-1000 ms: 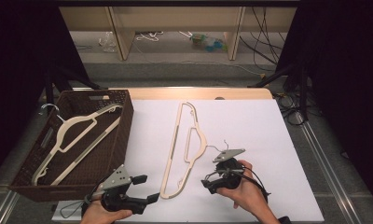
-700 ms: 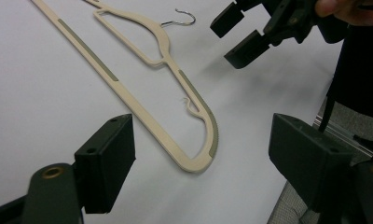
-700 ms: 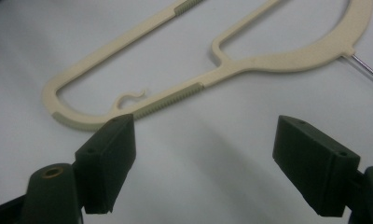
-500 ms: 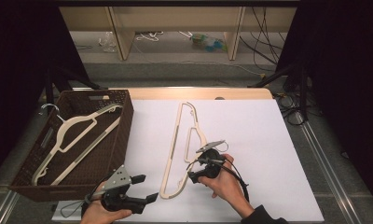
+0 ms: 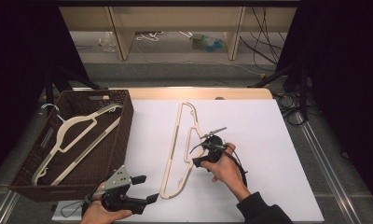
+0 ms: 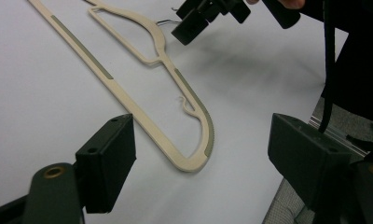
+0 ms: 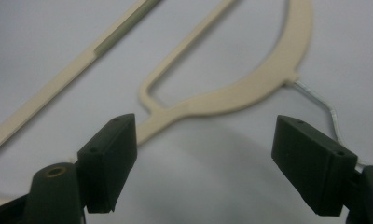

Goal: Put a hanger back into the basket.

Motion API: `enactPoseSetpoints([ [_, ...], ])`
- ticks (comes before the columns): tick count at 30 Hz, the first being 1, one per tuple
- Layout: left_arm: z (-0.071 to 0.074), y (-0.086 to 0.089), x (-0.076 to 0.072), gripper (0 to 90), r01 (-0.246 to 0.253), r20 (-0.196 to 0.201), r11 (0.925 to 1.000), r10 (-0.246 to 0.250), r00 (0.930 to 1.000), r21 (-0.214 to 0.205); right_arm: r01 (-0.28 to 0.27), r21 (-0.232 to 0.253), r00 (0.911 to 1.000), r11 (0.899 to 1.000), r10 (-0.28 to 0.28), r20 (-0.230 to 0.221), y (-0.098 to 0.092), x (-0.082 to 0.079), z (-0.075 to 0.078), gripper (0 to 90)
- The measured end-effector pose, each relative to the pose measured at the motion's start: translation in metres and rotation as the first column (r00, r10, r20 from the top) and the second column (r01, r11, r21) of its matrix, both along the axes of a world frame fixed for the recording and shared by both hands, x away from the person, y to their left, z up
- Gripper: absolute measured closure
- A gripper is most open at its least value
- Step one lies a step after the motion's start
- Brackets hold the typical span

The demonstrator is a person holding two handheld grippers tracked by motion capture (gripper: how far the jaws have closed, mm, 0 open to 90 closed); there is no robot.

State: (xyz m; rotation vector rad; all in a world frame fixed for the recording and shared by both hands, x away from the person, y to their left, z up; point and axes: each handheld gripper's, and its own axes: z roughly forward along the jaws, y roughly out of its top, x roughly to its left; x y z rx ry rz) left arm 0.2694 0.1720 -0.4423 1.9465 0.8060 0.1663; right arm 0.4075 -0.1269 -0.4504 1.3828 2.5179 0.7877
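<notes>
High view, left to right. A brown woven basket (image 5: 111, 140) stands at the table's left edge, with one cream hanger (image 5: 68, 135) lying inside it, metal hook toward the far left corner. Near the front edge, just right of the basket's near corner, the left gripper (image 5: 145, 189) rests low in the person's hand, its jaws spread with nothing between them and pointing right toward the near end of a second cream hanger (image 5: 175, 154). This second hanger lies flat on the white tabletop (image 5: 268, 140), running lengthwise away from the person, apart from the basket. Immediately to its right, the right gripper (image 5: 204, 151) is held over the hanger's neck, where the metal hook (image 5: 215, 130) juts out to the right.

Left gripper view. Both black jaws stand wide apart above the tabletop; the hanger's rounded end (image 6: 198, 154) lies between and beyond them, untouched. The right gripper (image 6: 194, 25) appears at the top, over the hanger's middle.

Right gripper view. The jaws are spread and have just been closing slightly; no pad presses on anything. The hanger's neck (image 7: 208, 100) and wire hook (image 7: 324, 112) lie just ahead of them on the tabletop.
</notes>
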Motion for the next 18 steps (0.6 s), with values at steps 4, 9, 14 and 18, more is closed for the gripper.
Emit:
enactPoseSetpoints([
  [4, 0.000, 0.000, 0.000, 23.4, -0.004, -0.006, 1.0000, 0.004, 1.0000, -0.005, 0.013, -0.018, 0.9999, 1.000, -0.013, 0.008, -0.002, 0.012, 0.000, 24.0],
  [9, 0.000, 0.000, 0.000, 23.4, -0.003, -0.007, 1.0000, 0.003, 1.0000, 0.004, 0.050, -0.035, 0.9986, 0.998, -0.051, -0.013, 0.001, 0.036, 0.000, 25.5],
  [14, -0.001, -0.001, -0.001, 23.4, -0.002, -0.009, 1.0000, 0.002, 1.0000, -0.004, 0.095, -0.072, 0.9942, 0.993, -0.098, -0.043, 0.006, 0.052, -0.007, 26.1],
  [18, -0.001, -0.001, -0.001, 23.4, -0.001, -0.008, 1.0000, 0.001, 1.0000, -0.008, 0.117, -0.105, 0.9897, 0.988, -0.125, -0.071, 0.008, 0.062, -0.012, 28.8],
])
